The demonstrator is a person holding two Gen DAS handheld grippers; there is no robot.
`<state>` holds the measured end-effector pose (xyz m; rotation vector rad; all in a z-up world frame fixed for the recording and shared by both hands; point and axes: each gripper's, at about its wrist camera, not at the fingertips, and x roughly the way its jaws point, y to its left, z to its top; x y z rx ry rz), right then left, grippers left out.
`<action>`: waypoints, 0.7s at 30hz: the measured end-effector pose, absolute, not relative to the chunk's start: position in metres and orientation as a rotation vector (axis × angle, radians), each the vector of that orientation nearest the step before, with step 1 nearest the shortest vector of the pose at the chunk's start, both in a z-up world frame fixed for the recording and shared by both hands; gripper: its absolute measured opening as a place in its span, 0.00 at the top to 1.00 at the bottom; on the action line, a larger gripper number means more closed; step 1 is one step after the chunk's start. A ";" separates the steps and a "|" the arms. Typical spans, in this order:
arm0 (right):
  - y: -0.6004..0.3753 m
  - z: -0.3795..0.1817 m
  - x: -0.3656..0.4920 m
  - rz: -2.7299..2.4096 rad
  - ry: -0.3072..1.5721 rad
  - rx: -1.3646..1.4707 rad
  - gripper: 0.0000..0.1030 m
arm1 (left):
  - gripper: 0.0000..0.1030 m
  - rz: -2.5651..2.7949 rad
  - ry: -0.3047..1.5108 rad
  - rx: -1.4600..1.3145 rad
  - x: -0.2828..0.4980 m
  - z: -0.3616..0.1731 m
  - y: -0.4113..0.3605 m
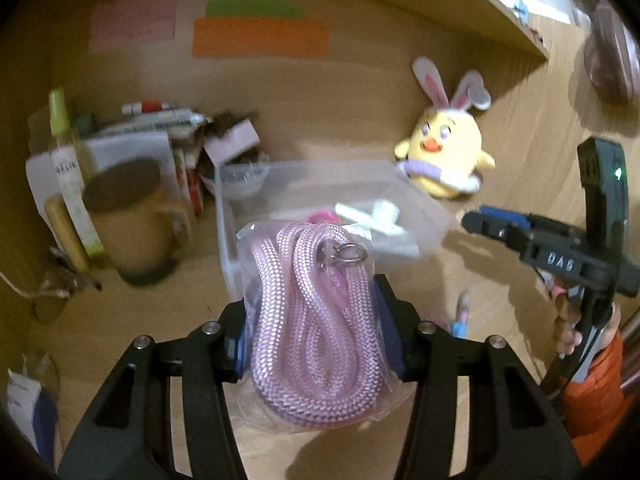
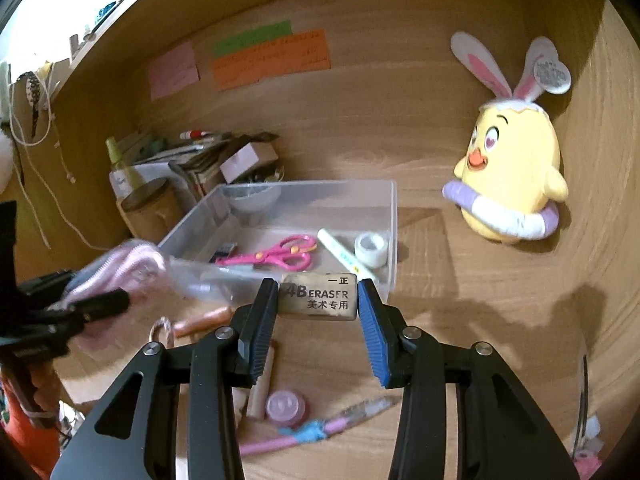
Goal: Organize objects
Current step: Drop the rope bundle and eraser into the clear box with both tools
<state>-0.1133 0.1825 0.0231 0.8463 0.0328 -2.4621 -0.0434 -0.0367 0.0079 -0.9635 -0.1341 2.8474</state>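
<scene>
We are holding a bagged pink rope (image 1: 316,320) in the left tool (image 1: 316,336) and an eraser (image 2: 319,296) in the right tool (image 2: 318,322), both just before the clear bin (image 2: 394,240) on the counter (image 2: 460,320).

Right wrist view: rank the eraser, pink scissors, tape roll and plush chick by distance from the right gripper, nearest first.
1. Eraser: clamped between the right gripper's fingers.
2. Pink scissors and tape roll: both inside the clear bin just beyond, scissors left, roll right; too close to call.
3. Plush chick: far right, against the back wall.
</scene>
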 end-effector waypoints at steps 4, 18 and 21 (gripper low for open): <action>0.174 0.026 -0.126 -2.464 0.052 0.840 0.64 | 0.50 2.864 -0.149 -0.960 -0.066 0.016 -0.048; 0.136 -0.010 -0.188 -2.395 0.100 0.998 0.64 | 0.50 2.776 -0.151 -1.162 -0.153 -0.010 -0.048; 0.132 -0.017 -0.193 -2.379 0.096 1.025 0.63 | 0.48 2.772 -0.146 -1.187 -0.163 -0.017 -0.045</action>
